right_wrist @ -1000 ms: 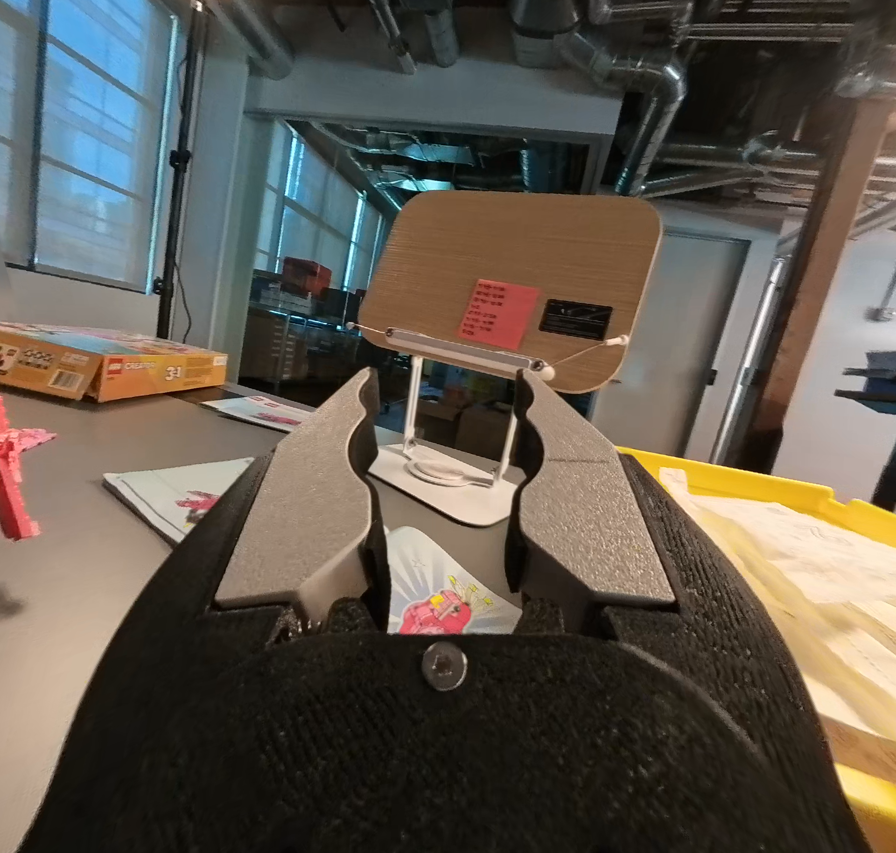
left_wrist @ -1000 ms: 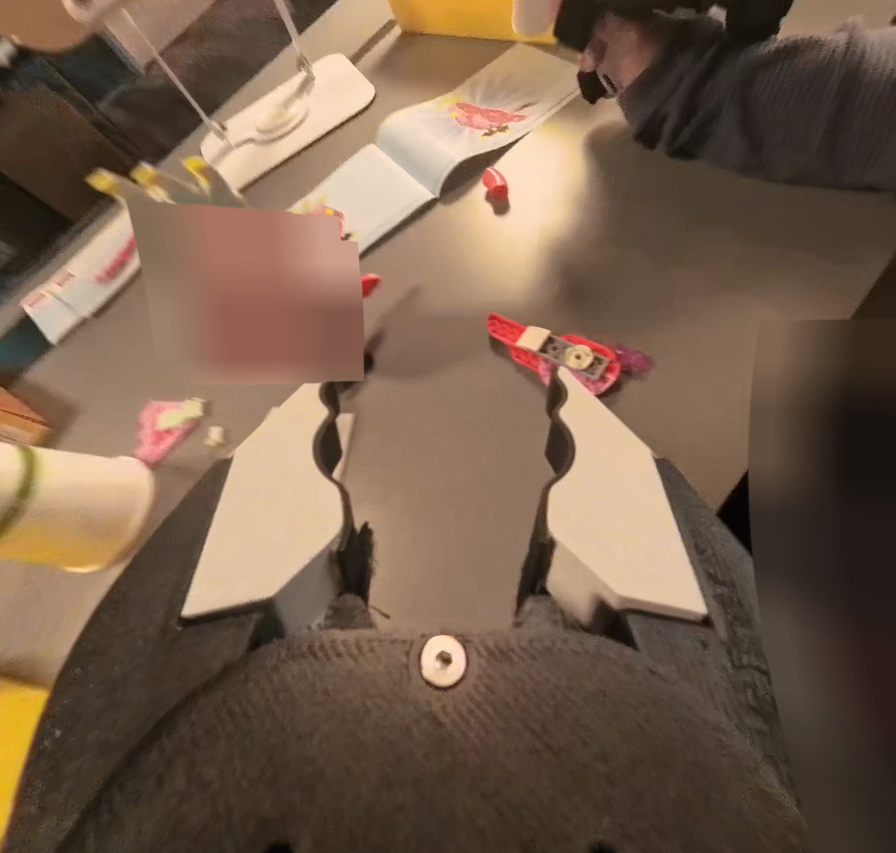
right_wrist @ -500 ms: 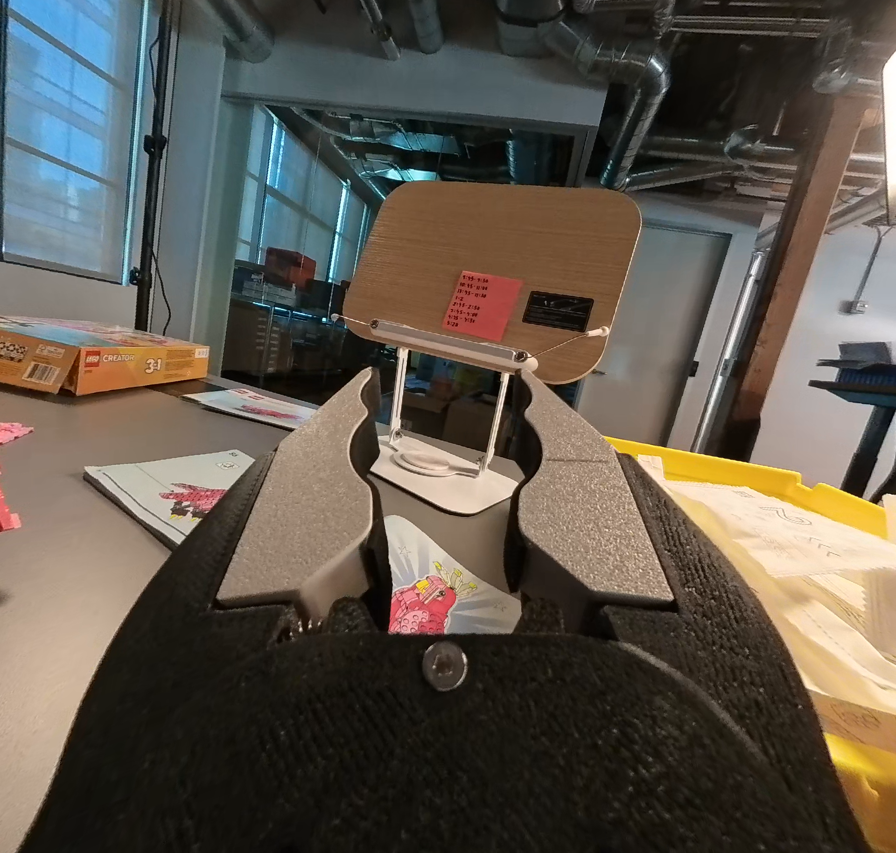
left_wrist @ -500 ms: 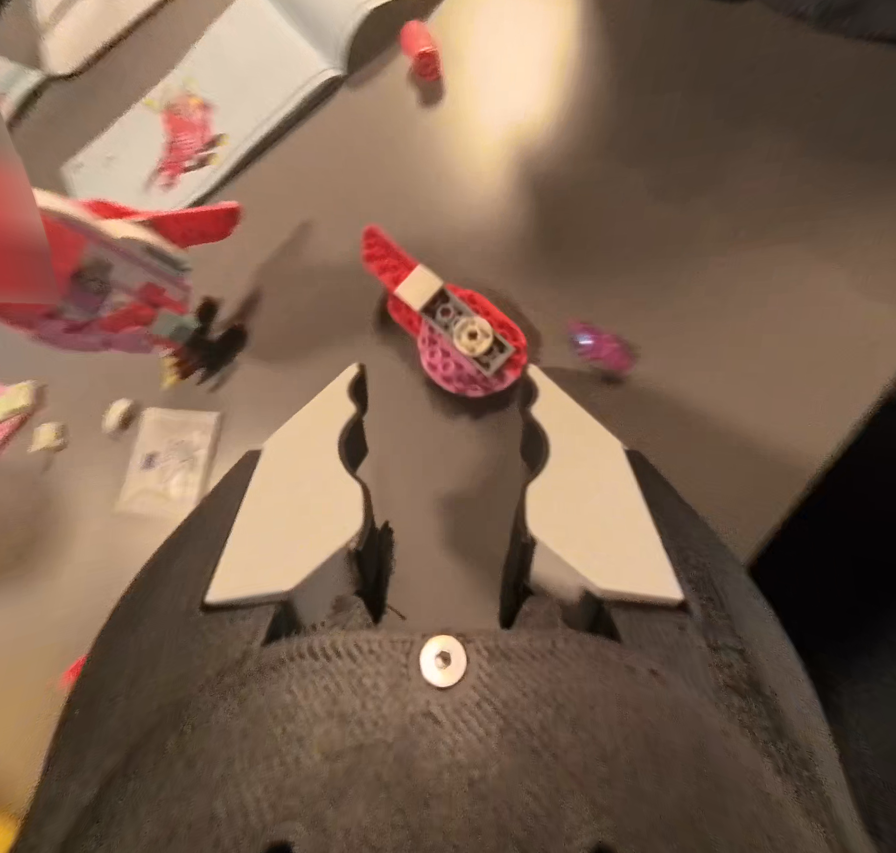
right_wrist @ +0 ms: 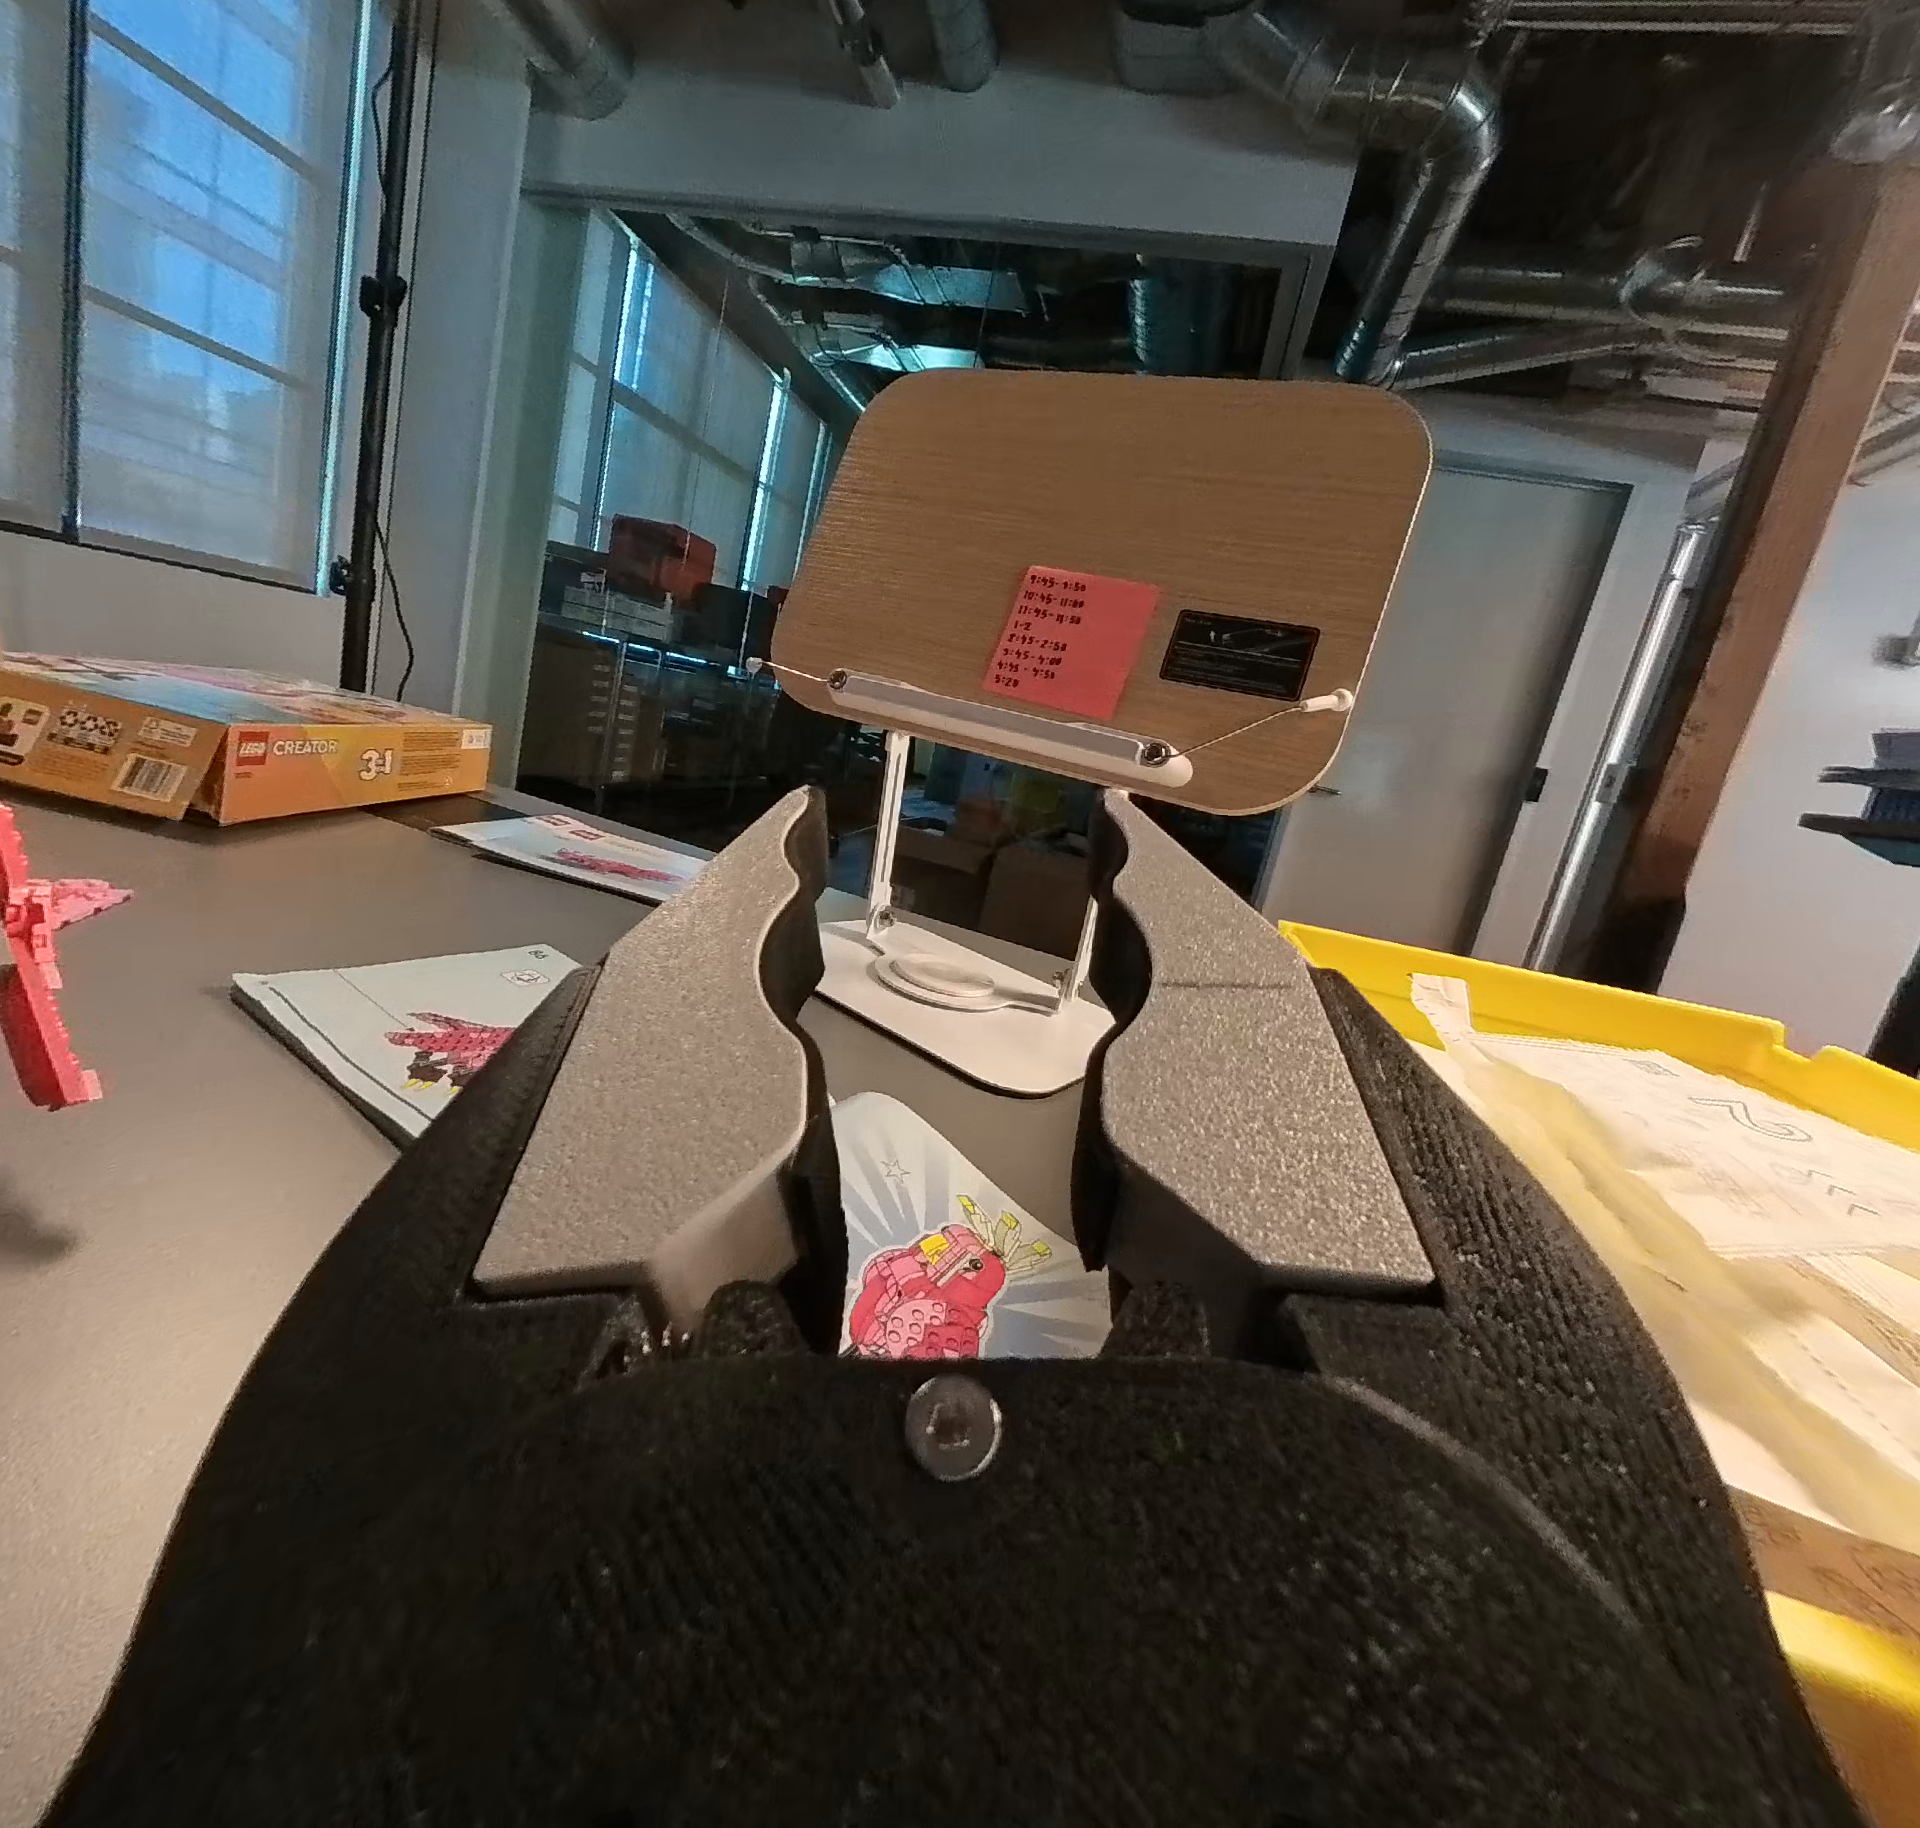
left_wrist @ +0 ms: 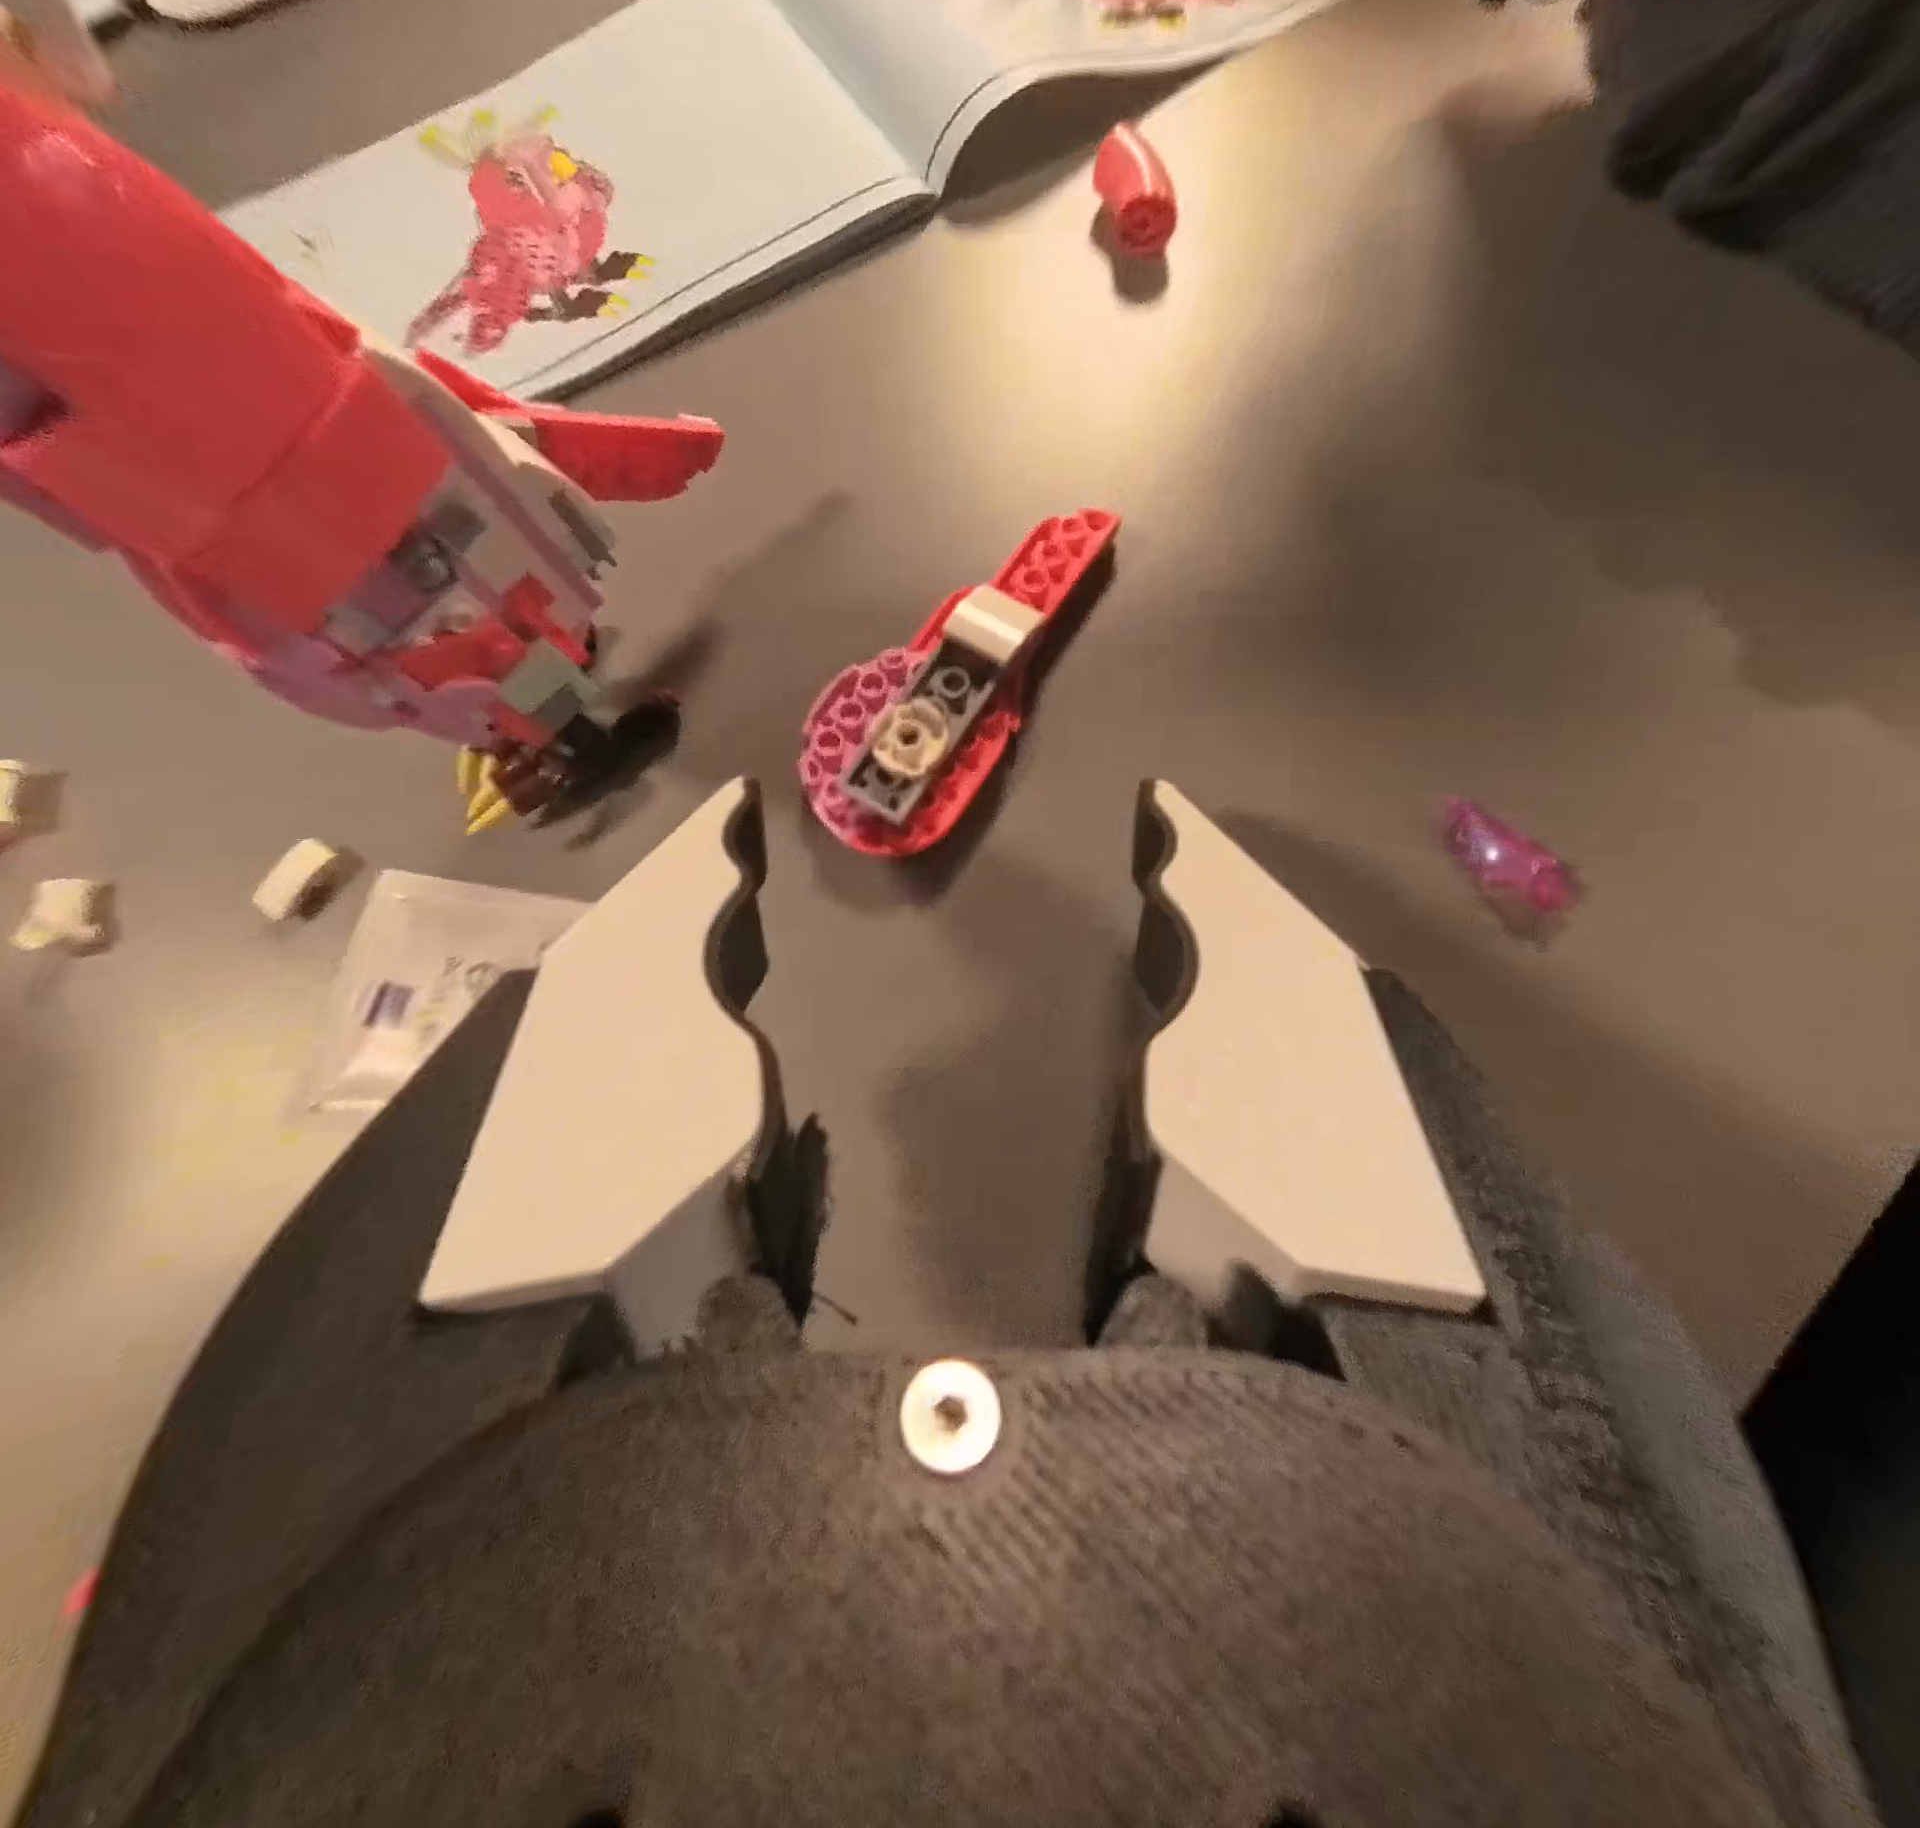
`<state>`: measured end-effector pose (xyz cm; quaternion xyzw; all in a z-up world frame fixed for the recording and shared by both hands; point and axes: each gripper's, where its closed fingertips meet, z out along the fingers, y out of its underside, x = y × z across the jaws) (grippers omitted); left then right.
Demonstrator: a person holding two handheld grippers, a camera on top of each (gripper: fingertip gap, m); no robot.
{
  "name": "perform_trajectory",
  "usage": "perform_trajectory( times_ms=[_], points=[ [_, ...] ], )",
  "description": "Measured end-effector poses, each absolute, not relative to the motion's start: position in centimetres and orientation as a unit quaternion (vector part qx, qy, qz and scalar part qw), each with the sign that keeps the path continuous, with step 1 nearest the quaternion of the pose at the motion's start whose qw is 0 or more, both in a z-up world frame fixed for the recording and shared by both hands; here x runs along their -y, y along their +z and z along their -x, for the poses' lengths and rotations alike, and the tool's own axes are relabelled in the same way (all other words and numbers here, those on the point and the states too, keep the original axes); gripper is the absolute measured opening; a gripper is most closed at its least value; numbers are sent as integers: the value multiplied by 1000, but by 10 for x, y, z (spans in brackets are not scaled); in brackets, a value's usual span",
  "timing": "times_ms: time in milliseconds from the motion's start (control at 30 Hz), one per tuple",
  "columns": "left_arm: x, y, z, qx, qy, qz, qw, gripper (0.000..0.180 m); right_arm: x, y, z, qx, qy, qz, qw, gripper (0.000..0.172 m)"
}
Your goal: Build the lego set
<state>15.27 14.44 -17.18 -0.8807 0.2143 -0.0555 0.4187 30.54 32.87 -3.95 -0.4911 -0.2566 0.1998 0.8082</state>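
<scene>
My left gripper (left_wrist: 945, 791) is open and empty, low over the dark table (left_wrist: 1351, 583). Just beyond its fingertips lies a small red and magenta brick assembly (left_wrist: 935, 687) with a grey plate and a tan round stud on top; the pads do not touch it. A large red and pink brick bird model (left_wrist: 260, 490) stands at the left, its yellow claws on the table. My right gripper (right_wrist: 956, 802) is open and empty, raised above an open instruction booklet (right_wrist: 956, 1248) and facing a wooden book stand (right_wrist: 1101, 583).
An open booklet (left_wrist: 727, 147), a red cone piece (left_wrist: 1138, 189), a clear pink piece (left_wrist: 1507, 864), tan bits (left_wrist: 301, 874) and a small plastic bag (left_wrist: 426, 978) lie around. A yellow bin of papers (right_wrist: 1662, 1030) stands right; a toy box (right_wrist: 229, 739) far left. A sleeve (left_wrist: 1766, 64) is top right. Some 25 cm of space lies between my two pairs of fingers. The right gripper is farther from the clear pink piece (left_wrist: 1507, 864), some 25 cm, than the left, some 7 cm.
My left gripper dropped toward the table and closed in on the red assembly, which now lies turned the other way; its jaws narrowed, then widened. The right gripper barely moved, its jaws slightly narrower.
</scene>
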Motion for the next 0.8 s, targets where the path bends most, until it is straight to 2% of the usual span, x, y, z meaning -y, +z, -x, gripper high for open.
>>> perform_trajectory(
  times_ms=[100, 267, 400, 567, 700, 800],
  points=[
    [-154, -175, -152, -221, -91, 879, 413, 71, -329, -40, -305, 257, 202, 492, 807, 47],
    [-164, -189, -140, -249, -51, 887, 386, 64, -329, -41, -304, 260, 204, 493, 805, 47],
    [-163, -190, -151, -267, -83, 881, 381, 43, -330, -41, -303, 261, 204, 494, 804, 47],
    [-148, -182, -160, -302, -52, 856, 416, 43, -331, -41, -304, 258, 207, 496, 803, 47],
    [-114, -164, -208, -256, -180, 836, 451, 42, -326, -42, -298, 269, 235, 489, 796, 41],
    [-110, -179, -205, -292, -81, 847, 437, 42, -326, -43, -297, 273, 240, 490, 793, 40]
  ],
)
